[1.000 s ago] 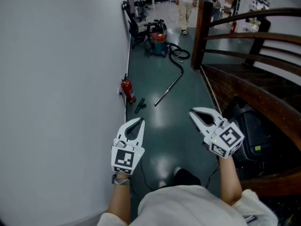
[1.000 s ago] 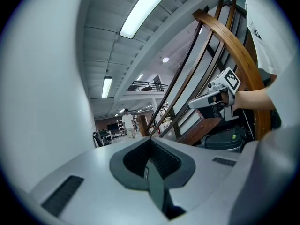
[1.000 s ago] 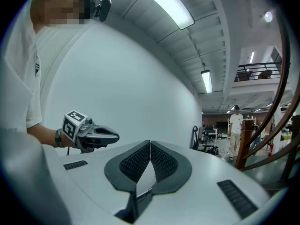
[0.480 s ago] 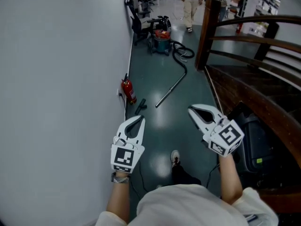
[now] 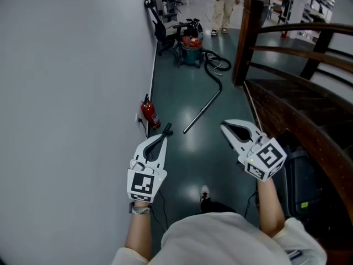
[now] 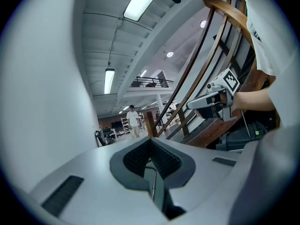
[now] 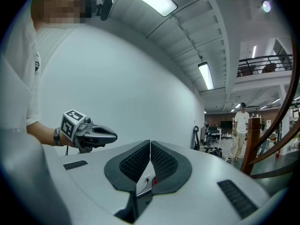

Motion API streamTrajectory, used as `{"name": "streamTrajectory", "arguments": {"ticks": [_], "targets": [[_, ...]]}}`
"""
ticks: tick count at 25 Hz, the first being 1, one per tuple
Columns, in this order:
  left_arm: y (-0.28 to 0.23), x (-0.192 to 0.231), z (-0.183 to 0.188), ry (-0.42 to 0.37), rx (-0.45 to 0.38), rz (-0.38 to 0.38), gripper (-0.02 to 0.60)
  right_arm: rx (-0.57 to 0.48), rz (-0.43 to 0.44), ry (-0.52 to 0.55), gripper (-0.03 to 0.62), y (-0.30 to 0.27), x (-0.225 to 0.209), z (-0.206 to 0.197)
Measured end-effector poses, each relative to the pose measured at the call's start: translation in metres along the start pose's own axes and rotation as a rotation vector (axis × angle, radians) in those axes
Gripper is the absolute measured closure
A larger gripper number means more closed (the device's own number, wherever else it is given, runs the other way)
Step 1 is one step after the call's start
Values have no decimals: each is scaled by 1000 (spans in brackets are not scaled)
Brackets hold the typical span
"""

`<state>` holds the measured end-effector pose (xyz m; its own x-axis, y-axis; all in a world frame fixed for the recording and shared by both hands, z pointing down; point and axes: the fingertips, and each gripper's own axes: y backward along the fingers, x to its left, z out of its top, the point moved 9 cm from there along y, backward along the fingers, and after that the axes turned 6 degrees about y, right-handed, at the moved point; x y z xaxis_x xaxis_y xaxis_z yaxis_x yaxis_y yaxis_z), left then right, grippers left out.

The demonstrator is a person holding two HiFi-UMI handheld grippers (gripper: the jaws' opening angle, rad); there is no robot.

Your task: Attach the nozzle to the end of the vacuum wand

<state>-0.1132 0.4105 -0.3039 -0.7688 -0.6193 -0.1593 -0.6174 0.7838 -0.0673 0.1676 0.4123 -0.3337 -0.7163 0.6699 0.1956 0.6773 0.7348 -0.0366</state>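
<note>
The silver vacuum wand (image 5: 202, 111) lies slantwise on the dark green floor ahead, joined by a black hose (image 5: 216, 65) to the vacuum cleaner (image 5: 190, 47) further down the aisle. The small dark nozzle (image 5: 165, 129) lies on the floor by the wand's near end, just beyond my left gripper's tip in the head view. My left gripper (image 5: 162, 138) is held level, shut and empty. My right gripper (image 5: 224, 127) is also level, shut and empty, to the right of the wand's near end. Both sets of jaws (image 6: 151, 146) (image 7: 150, 149) stand closed with nothing between them.
A white wall runs along the left, with a red fire extinguisher (image 5: 149, 113) at its foot. A dark wooden stair railing (image 5: 287, 101) borders the right, with a black case (image 5: 300, 175) below it. A person (image 5: 225, 4) walks at the far end.
I have moved forward along the aisle: the wand, nozzle and extinguisher have drawn nearer, and the nozzle now lies right at the left gripper's tip in the view. Both grippers stayed shut.
</note>
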Motion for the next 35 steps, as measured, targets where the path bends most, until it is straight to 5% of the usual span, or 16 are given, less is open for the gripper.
{"name": "streamTrajectory", "arguments": {"ticks": [17,35], "targets": [[-147,43,3,-4,15,83,584,7,70,19,565,-79,-150,-30],[-242,106,-14,-3,32,58,584,46,60,8,565,-159,-220,-55]]}}
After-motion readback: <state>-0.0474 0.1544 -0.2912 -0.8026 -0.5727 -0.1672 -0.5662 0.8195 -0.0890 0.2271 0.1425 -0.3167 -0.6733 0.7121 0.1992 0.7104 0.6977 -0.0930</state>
